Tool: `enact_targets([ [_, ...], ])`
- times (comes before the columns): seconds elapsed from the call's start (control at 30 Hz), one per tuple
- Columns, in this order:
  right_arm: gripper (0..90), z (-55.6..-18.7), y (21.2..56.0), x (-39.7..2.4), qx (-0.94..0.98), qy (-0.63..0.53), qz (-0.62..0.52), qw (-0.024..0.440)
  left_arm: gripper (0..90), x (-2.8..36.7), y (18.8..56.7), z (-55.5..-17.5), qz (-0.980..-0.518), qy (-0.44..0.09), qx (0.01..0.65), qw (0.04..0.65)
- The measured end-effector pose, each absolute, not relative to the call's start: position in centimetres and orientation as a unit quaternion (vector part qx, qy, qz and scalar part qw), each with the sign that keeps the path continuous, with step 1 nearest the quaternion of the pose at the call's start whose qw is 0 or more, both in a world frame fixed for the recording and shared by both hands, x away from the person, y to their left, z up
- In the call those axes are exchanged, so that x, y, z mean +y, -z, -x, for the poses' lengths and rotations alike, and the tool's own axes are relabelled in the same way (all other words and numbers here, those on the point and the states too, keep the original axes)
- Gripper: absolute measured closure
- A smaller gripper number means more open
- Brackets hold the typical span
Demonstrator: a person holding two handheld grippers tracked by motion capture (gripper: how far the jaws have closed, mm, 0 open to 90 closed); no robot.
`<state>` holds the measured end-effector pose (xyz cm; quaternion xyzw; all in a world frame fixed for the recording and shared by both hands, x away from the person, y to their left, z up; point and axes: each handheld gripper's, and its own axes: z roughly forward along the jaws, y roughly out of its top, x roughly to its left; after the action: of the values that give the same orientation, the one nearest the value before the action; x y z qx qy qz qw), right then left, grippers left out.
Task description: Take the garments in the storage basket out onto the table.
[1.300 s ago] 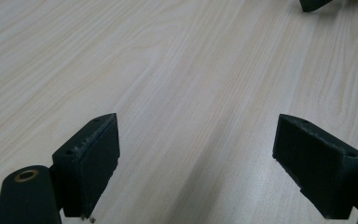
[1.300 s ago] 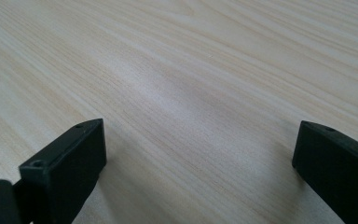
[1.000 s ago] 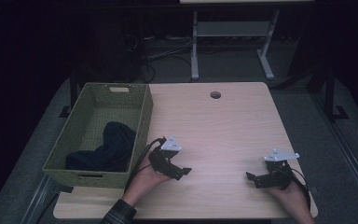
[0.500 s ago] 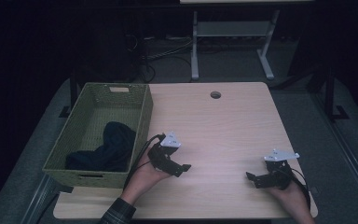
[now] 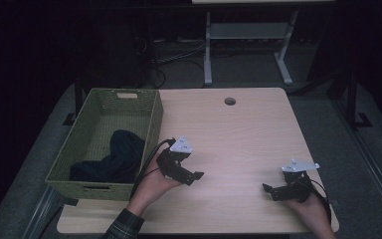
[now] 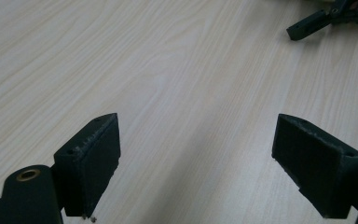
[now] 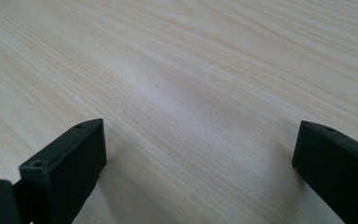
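My left claw (image 5: 191,175) sits just right of the basket (image 5: 154,119), jaws spread wide over bare worktop (image 5: 238,134) with nothing between them; in the left gripper view only wood grain lies between the pads (image 6: 93,158). My right claw (image 5: 273,191) rests low near the worktop's front right corner, also wide and empty. The dark cloth (image 5: 117,157) lies crumpled in the basket's near half, against its right wall, close to my left claw but on the other side of that wall.

I judge the step in hand to be reaching for the cloth with the left. To do it well I should lift the claw clear of the rim first (the woven wall is tall and would catch a jaw), then come down from above onto the highest fold. Keeping the jaws wide until they straddle a thick bunch should gather enough fabric. The right claw can stay put, well apart.
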<state>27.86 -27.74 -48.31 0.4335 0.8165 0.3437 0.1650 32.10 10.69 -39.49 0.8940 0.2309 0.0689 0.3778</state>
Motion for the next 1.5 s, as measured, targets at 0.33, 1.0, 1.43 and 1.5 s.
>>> enact_targets([
  [0.33, 2.5, -27.9, 48.3, -27.7, 0.817, -0.344, -0.433, 0.164, 15.0, 10.7, 38.8, -32.2, -0.896, -0.064, 0.224, 0.379],
  [1.0, 2.5, -27.9, 48.3, -27.8, 0.817, -0.344, -0.432, 0.165, 15.0, 11.0, 37.4, -33.2, -0.902, -0.056, 0.211, 0.372],
  [1.43, 2.5, -27.8, 48.3, -27.8, 0.817, -0.344, -0.433, 0.164, 15.1, 12.1, 36.2, -33.3, -0.907, -0.054, 0.209, 0.363],
  [1.5, 2.5, -27.9, 48.3, -27.8, 0.817, -0.344, -0.432, 0.165, 15.1, 12.3, 36.0, -33.3, -0.906, -0.055, 0.208, 0.364],
])
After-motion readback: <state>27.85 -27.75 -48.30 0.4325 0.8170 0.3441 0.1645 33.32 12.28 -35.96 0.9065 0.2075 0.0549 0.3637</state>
